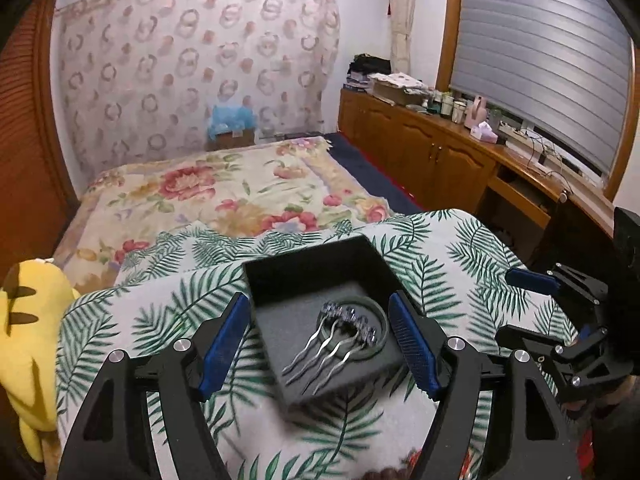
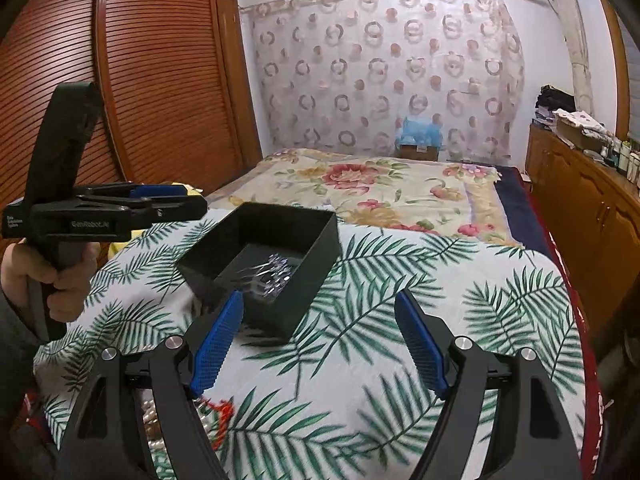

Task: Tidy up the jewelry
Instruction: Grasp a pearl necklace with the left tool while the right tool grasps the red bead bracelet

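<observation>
Both grippers [image 1: 320, 344] [image 2: 320, 344] spread, empty — green bangle [image 1: 382, 320] beneath hair comb [image 1: 340, 332] only in left view.

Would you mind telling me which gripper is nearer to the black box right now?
Left. The left gripper is open astride the black box, directly over the hair comb. The right gripper is open beside the box's near corner, over the leaf-print cloth.

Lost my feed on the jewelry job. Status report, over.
Left gripper and right gripper open, empty. Hair comb and bangle lie in black box on leaf-print cloth. Path clear.
</observation>
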Action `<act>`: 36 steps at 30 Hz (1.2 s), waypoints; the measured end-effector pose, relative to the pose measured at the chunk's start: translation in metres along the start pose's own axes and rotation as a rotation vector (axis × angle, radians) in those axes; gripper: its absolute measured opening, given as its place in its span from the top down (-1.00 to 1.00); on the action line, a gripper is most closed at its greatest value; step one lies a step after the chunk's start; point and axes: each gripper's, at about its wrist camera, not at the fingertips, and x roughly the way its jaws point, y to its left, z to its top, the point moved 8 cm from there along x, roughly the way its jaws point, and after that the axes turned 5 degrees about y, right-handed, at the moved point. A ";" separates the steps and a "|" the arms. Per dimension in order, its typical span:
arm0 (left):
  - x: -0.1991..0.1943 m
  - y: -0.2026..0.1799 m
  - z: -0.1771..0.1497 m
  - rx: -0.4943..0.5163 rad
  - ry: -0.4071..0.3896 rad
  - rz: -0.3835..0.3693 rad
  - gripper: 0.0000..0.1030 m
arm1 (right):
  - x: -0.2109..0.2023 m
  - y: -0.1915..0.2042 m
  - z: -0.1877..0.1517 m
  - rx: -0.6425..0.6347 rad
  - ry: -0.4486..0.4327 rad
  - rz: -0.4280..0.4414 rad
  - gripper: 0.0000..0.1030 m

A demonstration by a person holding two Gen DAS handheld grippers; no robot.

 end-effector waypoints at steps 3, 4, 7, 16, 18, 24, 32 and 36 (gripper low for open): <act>-0.011 0.002 -0.011 -0.002 -0.007 -0.001 -0.35 | -0.005 0.009 -0.008 -0.001 0.010 0.012 -0.56; -0.016 0.003 -0.017 -0.005 -0.010 0.003 -0.35 | -0.005 0.012 -0.011 -0.004 0.015 0.016 -0.52; -0.025 0.005 -0.034 -0.014 -0.004 0.012 -0.35 | -0.006 0.024 -0.023 -0.021 0.042 0.031 -0.40; -0.040 0.006 -0.101 -0.047 0.039 0.028 -0.35 | -0.004 0.057 -0.067 -0.067 0.137 0.090 0.17; -0.039 0.007 -0.116 -0.069 0.055 0.017 -0.35 | -0.005 0.061 -0.074 -0.073 0.153 0.084 0.19; -0.041 0.003 -0.150 -0.089 0.103 -0.005 -0.35 | -0.014 0.073 -0.092 -0.083 0.177 0.078 0.19; -0.045 -0.006 -0.170 -0.084 0.132 -0.035 -0.12 | -0.010 0.076 -0.098 -0.112 0.209 0.059 0.41; -0.041 -0.005 -0.172 -0.072 0.145 -0.020 -0.09 | -0.003 0.071 -0.089 -0.115 0.217 0.048 0.53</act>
